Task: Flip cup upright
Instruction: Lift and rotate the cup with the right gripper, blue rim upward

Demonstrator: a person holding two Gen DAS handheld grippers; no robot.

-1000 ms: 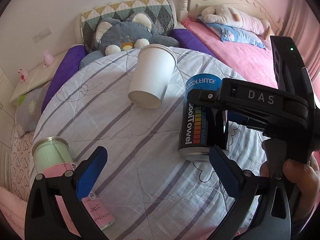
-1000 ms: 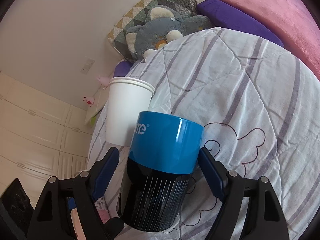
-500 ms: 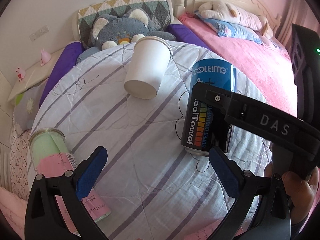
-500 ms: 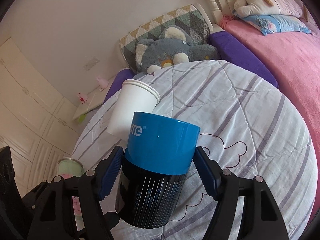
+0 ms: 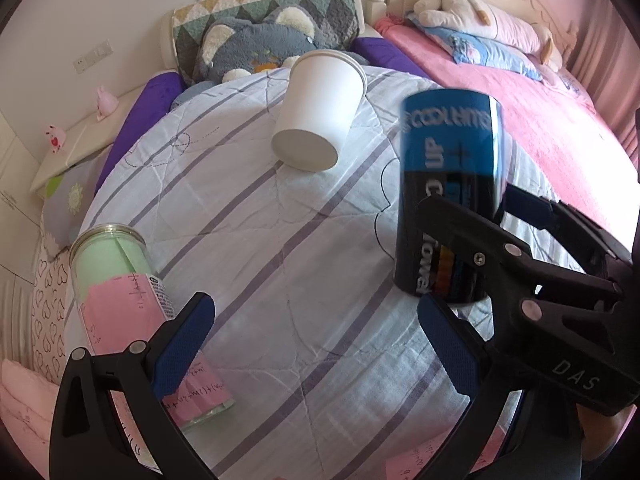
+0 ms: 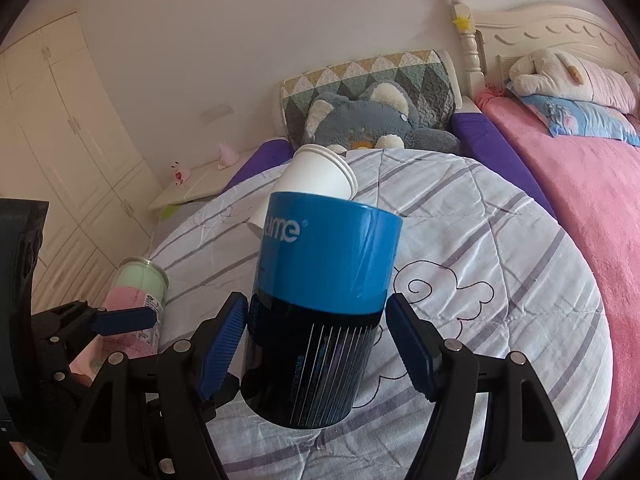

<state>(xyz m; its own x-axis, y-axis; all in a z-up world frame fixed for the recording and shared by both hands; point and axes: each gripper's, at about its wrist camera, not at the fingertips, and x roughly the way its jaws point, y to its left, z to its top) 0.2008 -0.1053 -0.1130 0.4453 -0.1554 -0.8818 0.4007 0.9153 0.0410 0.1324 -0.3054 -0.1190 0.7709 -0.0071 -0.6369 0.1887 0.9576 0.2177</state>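
Observation:
A white paper cup (image 5: 320, 110) lies tilted on the striped quilt (image 5: 280, 264), base toward me and rim toward the plush; its top shows in the right wrist view (image 6: 320, 174) behind the canister. A blue and black canister (image 6: 320, 312) stands upright between the pads of my right gripper (image 6: 316, 344), which closely flank it; it also shows in the left wrist view (image 5: 448, 196). My left gripper (image 5: 316, 348) is open and empty above the quilt, well short of the cup.
A glass jar (image 5: 132, 312) with green and pink contents lies at the left, also seen in the right wrist view (image 6: 138, 300). A grey plush (image 5: 260, 48) and patterned pillow sit behind the cup. A pink bed (image 5: 540, 112) lies to the right.
Both grippers have pulled back and lowered. The right gripper's jaws have closed in on the canister, which now stands more upright. The cup has not moved.

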